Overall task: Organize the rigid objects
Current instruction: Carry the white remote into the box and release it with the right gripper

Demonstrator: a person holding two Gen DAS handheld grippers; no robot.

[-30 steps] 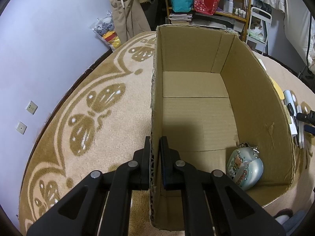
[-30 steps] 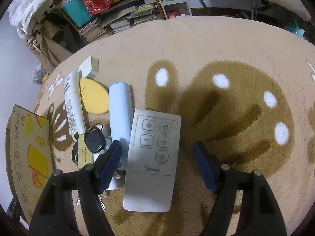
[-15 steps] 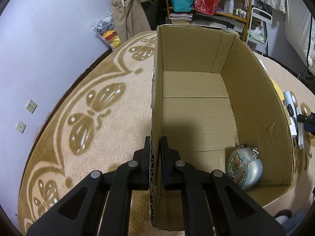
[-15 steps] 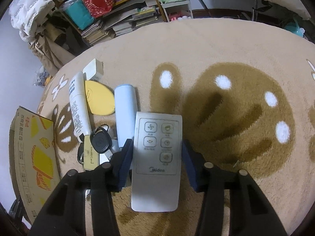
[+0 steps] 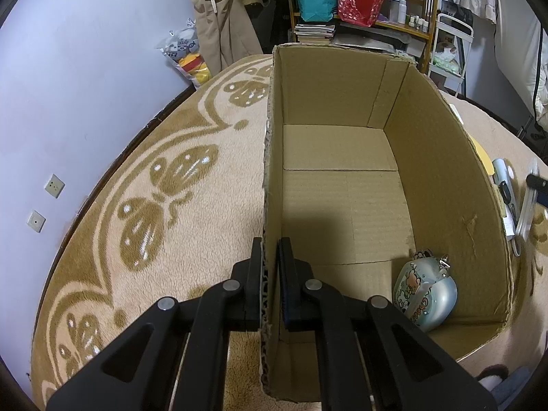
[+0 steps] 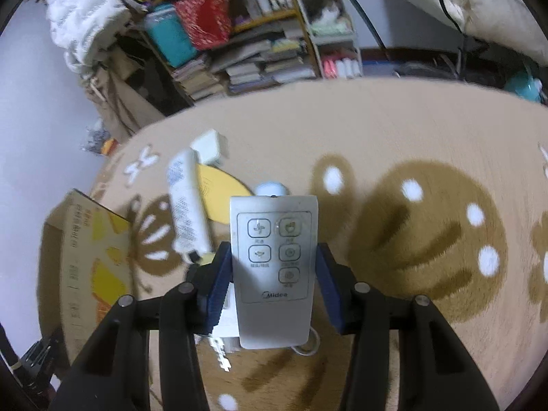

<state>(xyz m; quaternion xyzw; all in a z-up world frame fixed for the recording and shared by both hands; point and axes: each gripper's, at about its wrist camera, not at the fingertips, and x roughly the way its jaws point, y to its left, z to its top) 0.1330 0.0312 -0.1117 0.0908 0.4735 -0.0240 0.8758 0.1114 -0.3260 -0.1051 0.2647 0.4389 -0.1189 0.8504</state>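
right gripper (image 6: pixel 272 274) closed on remote (image 6: pixel 274 267), lifted

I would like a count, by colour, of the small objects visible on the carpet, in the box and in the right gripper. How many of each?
White or grey: 3 (remote control in the right gripper, tube, small box)
Yellow: 1 (flat pad)
Pale blue: 2 (cylinder, round tin in the cardboard box)
Total: 6; the keys are too blurred to count.
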